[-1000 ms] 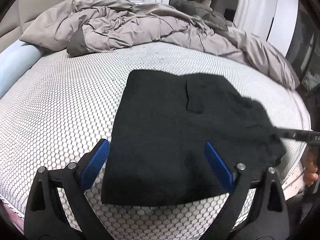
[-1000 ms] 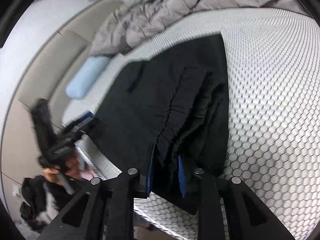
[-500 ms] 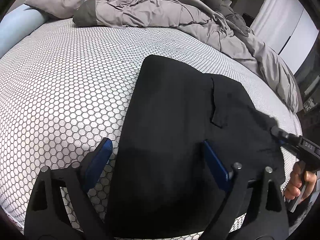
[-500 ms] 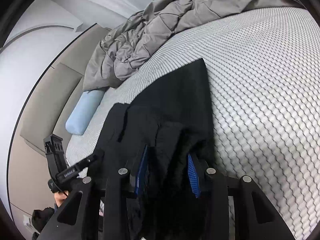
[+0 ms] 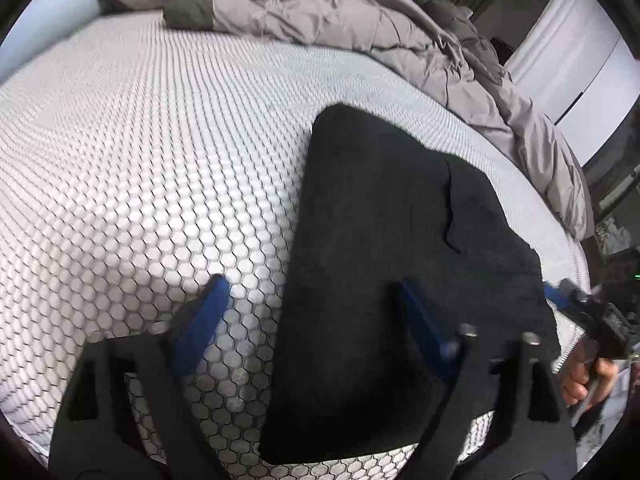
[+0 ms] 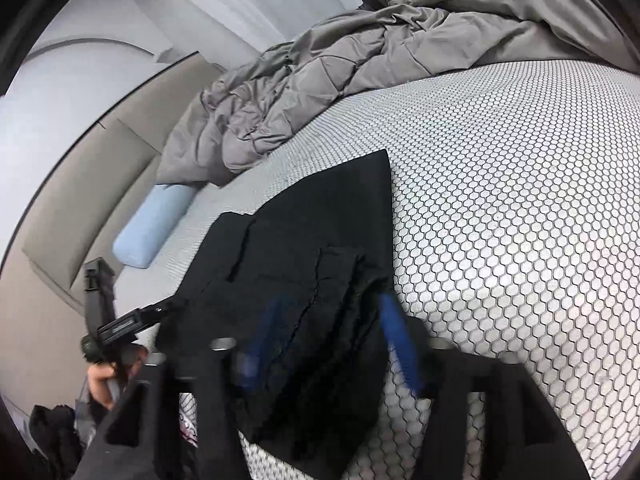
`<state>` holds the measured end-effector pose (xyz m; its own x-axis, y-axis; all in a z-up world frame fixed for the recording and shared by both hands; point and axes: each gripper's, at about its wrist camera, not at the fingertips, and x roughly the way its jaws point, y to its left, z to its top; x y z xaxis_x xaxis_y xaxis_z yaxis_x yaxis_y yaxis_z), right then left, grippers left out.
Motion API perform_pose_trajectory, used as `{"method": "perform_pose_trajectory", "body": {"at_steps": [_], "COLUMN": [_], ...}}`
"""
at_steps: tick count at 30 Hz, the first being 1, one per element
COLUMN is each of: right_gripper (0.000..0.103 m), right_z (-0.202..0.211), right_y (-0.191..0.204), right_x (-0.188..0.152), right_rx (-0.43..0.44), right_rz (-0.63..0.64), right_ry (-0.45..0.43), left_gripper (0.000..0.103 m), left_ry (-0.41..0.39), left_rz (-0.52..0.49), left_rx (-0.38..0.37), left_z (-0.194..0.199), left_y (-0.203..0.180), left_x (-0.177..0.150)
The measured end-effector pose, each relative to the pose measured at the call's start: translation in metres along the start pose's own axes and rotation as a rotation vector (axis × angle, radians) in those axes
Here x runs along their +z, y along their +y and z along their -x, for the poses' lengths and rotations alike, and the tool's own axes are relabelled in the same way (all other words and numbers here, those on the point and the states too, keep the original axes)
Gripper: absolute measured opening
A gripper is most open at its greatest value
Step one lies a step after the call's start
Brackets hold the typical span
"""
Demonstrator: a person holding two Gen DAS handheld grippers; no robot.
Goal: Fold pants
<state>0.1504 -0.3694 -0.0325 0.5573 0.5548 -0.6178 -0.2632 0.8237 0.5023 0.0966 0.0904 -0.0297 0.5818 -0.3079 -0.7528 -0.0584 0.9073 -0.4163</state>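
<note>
Black pants (image 5: 400,240) lie folded on the honeycomb-patterned mattress (image 5: 140,160). My left gripper (image 5: 312,312) hovers low over their near left edge. Its jaws are closing, with one blue finger (image 5: 208,308) over bare mattress and the other over the cloth, neither pad pressing. In the right wrist view, my right gripper (image 6: 328,340) straddles the bunched waistband of the pants (image 6: 320,220). Its jaws are opening and the pads stand off the fabric. The left gripper (image 6: 132,320) shows there at the pants' far corner, and the right gripper (image 5: 560,296) shows at the right edge of the left wrist view.
A rumpled grey duvet (image 5: 320,8) is heaped along the far side of the bed. A light blue pillow (image 6: 152,224) lies by the beige headboard (image 6: 80,200). The mattress edge runs just under both grippers.
The right gripper's jaws have spread apart and let go of the bunched waistband. The left gripper has sunk and shifted toward the pants' left edge, its jaws a little narrower.
</note>
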Motion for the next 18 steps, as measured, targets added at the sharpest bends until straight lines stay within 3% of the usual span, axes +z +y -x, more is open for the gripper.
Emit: {"method": "perform_pose_trajectory", "body": {"at_steps": [2,4,5,8,9,12,15,18], "right_gripper": [0.064,0.064,0.058,0.031,0.029,0.03,0.041,0.045], "right_z": [-0.009,-0.035,-0.043,-0.047,-0.044,-0.04,-0.046,-0.026], "right_y": [-0.011,-0.02,-0.022,-0.015,-0.009,0.002,-0.003,-0.006], "right_x": [-0.002,-0.007,-0.008,-0.006,-0.002,0.004,0.004,-0.001], "right_rx": [0.043,0.083,0.083,0.061,0.049,-0.026,-0.182,-0.189], "right_rz": [-0.045,-0.113,-0.13,-0.096,-0.065,-0.001,0.001,-0.023], "right_ry": [0.051,0.139,0.158,0.115,0.083,0.014,0.026,0.008], "left_gripper": [0.048,0.046,0.045,0.044,0.044,0.044,0.046,0.055], "left_ry": [0.016,0.0,-0.015,-0.056,-0.063,-0.074,-0.094,-0.094], "left_rz": [0.001,-0.027,-0.051,-0.12,-0.15,-0.199,-0.207,-0.185], "left_rx": [-0.052,-0.039,-0.023,0.026,0.051,0.094,0.126,0.122], "left_z": [-0.003,-0.004,-0.004,-0.01,-0.015,-0.027,-0.024,-0.017], "left_y": [-0.001,-0.01,-0.015,-0.036,-0.044,-0.065,-0.079,-0.083], "left_x": [-0.001,-0.001,-0.001,0.005,0.007,0.005,0.003,-0.003]}}
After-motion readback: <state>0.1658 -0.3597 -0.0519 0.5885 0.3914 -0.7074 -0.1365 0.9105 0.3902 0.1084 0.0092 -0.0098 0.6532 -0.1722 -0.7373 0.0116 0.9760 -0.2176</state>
